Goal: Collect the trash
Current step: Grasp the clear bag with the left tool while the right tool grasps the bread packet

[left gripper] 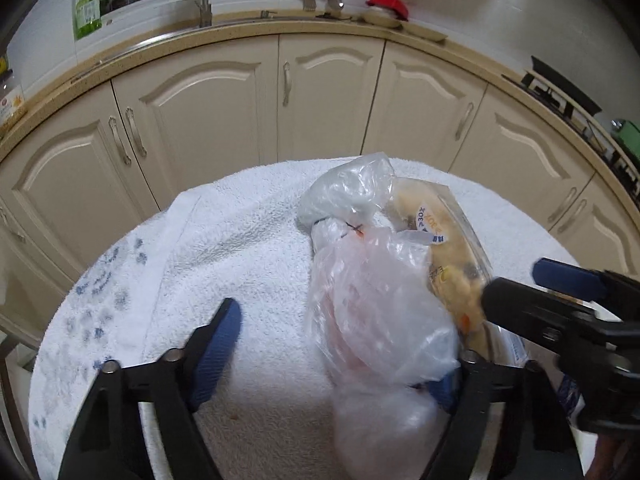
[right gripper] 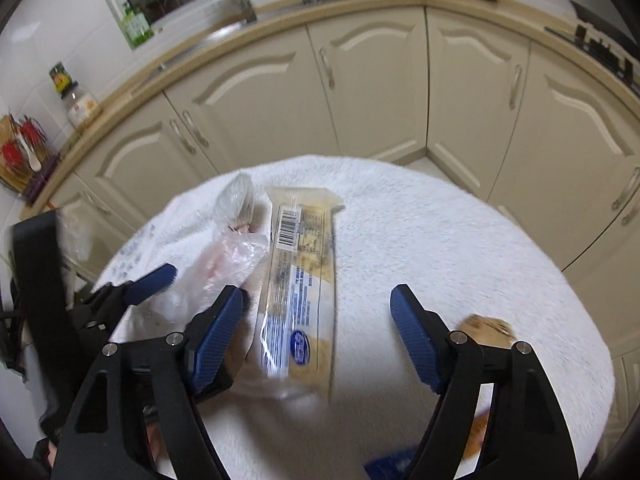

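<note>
- Trash lies on a white towel [right gripper: 460, 240] over a round table: a knotted clear plastic bag [left gripper: 376, 304] and, touching its right side, a long yellow snack wrapper [right gripper: 298, 284] with a barcode at the far end.
- Left gripper [left gripper: 336, 356] is seen part-open, straddling the near end of the plastic bag; the bag sits between the jaws, against the right finger, the left finger standing clear of it. No firm pinch is shown.
- Right gripper [right gripper: 316, 336] is seen part-open over the near end of the snack wrapper; neither pad touches it yet, and nothing is held.
- A small brown scrap [right gripper: 486, 330], blurred, lies just beside the right finger; what it is cannot be told.
- Judgement: thin film is likely to slip, so each grip is better taken on bunched material, the bag close to its knot, the wrapper across its width.
- Judgement: the towel pile should be kept out of the pads, or the cloth may be lifted with the trash.
- Cream cabinet doors [left gripper: 328, 92] stand beyond the table; no bin is visible.
</note>
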The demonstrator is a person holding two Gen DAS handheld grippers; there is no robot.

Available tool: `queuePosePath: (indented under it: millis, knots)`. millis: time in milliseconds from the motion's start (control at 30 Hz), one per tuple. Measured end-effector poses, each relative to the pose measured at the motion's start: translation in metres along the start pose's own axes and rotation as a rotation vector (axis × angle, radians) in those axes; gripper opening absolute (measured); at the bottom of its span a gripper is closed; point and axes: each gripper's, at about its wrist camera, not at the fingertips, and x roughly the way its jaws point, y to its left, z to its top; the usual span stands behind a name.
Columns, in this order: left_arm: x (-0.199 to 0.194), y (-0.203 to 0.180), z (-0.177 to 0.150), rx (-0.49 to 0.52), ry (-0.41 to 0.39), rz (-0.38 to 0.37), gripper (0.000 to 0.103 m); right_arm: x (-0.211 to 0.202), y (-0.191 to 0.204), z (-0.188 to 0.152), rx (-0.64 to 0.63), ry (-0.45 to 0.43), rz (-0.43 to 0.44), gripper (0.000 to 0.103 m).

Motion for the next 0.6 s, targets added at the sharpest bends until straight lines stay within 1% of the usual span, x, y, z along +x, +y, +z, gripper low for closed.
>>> queuePosePath:
  millis: [33,67,100,133,200,233,400,600]
  knots:
    - [0.001,0.002,0.002,0.003,-0.005,0.001,0.051,0.009,0.004,0.002,-0.014,0.017,-0.013,0.073]
    - [0.002,0.005,0.002,0.002,-0.008,0.002,0.045,0.015,0.006,0.002,-0.023,0.031,-0.018,0.065]
    - [0.004,0.008,0.003,0.005,-0.005,0.006,0.034,0.02,0.01,0.001,-0.035,0.048,-0.028,0.057]
    - [0.004,0.011,0.003,0.001,-0.01,-0.001,0.03,0.028,0.014,0.0,-0.052,0.059,-0.036,0.053]
    - [0.007,0.02,0.004,-0.019,-0.004,-0.034,0.029,0.034,0.028,-0.005,-0.127,0.039,-0.105,0.042]
    - [0.008,0.024,0.004,-0.022,-0.003,-0.039,0.028,0.034,0.031,-0.007,-0.141,0.03,-0.12,0.04]
    - [0.009,0.034,0.002,-0.043,-0.001,-0.07,0.028,0.018,0.028,-0.026,-0.085,0.005,-0.05,0.038]
    - [-0.012,0.034,-0.014,-0.032,-0.012,-0.1,0.028,-0.021,0.022,-0.058,-0.013,-0.038,0.012,0.038]
